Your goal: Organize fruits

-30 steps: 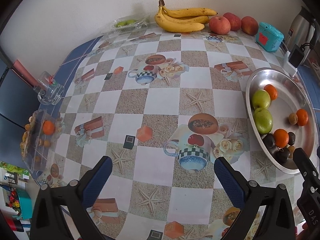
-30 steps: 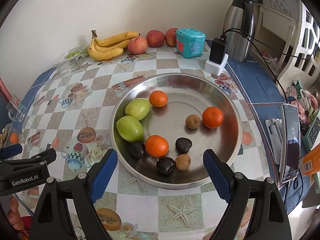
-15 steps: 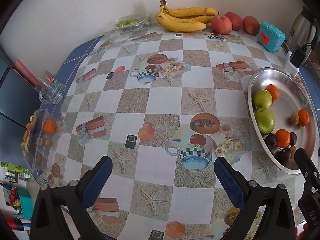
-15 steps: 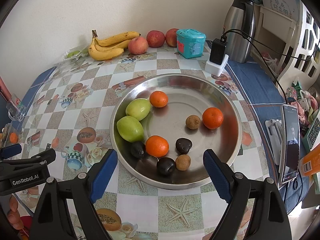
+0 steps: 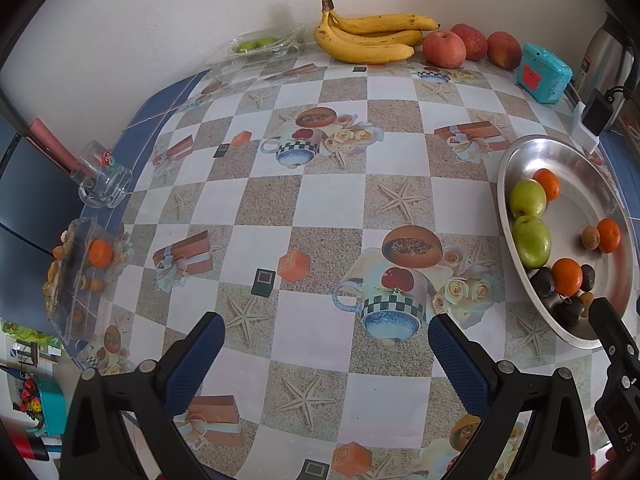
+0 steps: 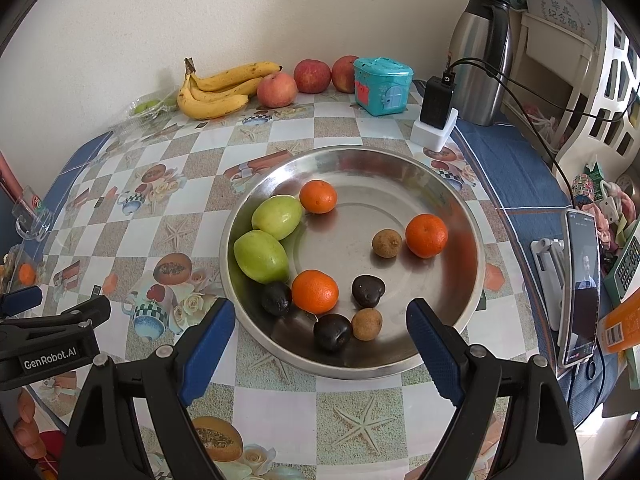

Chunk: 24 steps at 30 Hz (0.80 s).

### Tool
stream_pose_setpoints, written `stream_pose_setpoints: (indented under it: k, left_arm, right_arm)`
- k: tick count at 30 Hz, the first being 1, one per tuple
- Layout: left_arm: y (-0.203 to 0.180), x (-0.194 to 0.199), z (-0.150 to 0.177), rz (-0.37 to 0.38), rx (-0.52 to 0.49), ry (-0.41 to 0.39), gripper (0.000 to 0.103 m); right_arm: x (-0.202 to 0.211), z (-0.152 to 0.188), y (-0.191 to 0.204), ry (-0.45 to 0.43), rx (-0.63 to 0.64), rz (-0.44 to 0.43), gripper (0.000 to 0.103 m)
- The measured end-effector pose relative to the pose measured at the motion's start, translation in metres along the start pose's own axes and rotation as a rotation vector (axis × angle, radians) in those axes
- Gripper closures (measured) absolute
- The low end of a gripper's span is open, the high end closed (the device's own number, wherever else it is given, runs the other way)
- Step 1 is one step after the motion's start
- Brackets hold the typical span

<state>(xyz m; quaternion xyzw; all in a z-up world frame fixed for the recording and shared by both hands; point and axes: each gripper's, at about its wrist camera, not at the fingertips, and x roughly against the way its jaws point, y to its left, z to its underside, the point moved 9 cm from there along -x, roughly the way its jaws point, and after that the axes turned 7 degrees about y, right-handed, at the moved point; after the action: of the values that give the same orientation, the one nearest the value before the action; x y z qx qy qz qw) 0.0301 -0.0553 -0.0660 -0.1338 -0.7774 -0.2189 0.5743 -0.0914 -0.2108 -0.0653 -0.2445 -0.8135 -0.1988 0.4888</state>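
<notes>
A round steel tray [image 6: 448,184] holds two green fruits [image 6: 262,256], three oranges [image 6: 315,291], several dark fruits [image 6: 368,290] and two small brown ones [image 6: 386,243]. My right gripper [image 6: 322,322] hovers open over the tray's near rim, nothing between its blue pads. My left gripper [image 5: 326,338] stands open over the bare tablecloth, left of the same tray [image 5: 516,152]. Bananas [image 5: 368,36] and three red apples [image 5: 444,49] lie against the far wall. The left gripper's side shows in the right wrist view [image 6: 20,302].
A teal toy box [image 6: 382,86], a charger block [image 6: 438,118] and a steel thermos [image 6: 482,60] stand at the back right. A phone on a stand [image 6: 580,288] is at the right edge. A glass mug [image 5: 102,178] and a clear snack box [image 5: 76,268] sit at the left edge.
</notes>
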Motion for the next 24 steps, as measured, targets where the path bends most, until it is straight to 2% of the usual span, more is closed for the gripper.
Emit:
stream_pose_setpoints:
  k: [24]
  left_arm:
    - [0.0057,0.0008,0.0002,-0.001,0.016,-0.004,0.000]
  right_arm:
    - [-0.0036,0.0016,0.0016,0.013,0.009,0.003,0.015]
